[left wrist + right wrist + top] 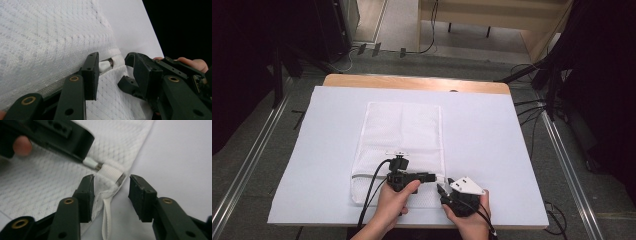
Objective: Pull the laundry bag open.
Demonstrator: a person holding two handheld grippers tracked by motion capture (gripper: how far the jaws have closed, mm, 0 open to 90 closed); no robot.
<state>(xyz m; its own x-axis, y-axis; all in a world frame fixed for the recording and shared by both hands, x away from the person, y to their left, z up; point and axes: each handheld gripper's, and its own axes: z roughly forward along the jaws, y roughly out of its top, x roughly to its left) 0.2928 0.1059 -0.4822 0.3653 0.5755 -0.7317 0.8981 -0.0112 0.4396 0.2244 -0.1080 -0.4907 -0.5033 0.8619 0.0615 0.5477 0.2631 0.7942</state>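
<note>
A white mesh bag [402, 145] lies flat on the white table cover [492, 145]. Its zipper runs along the near end, and the white zipper pull [104, 65] sits at the bag's near right corner. My left gripper [113, 72] is open, with the pull just beyond its tips and close to one jaw. My right gripper [111, 195] is open too, its jaws on either side of the ribbed corner tab [111, 173] and a white cord loop [107, 220]. In the high view the left gripper [432, 177] and the right gripper [443, 189] meet at that corner.
The wooden table edge [412, 81] shows beyond the cover. Cables and stand legs [532, 105] lie on the floor to the right. A hand [195, 63] holds the right gripper close behind the left gripper's jaws.
</note>
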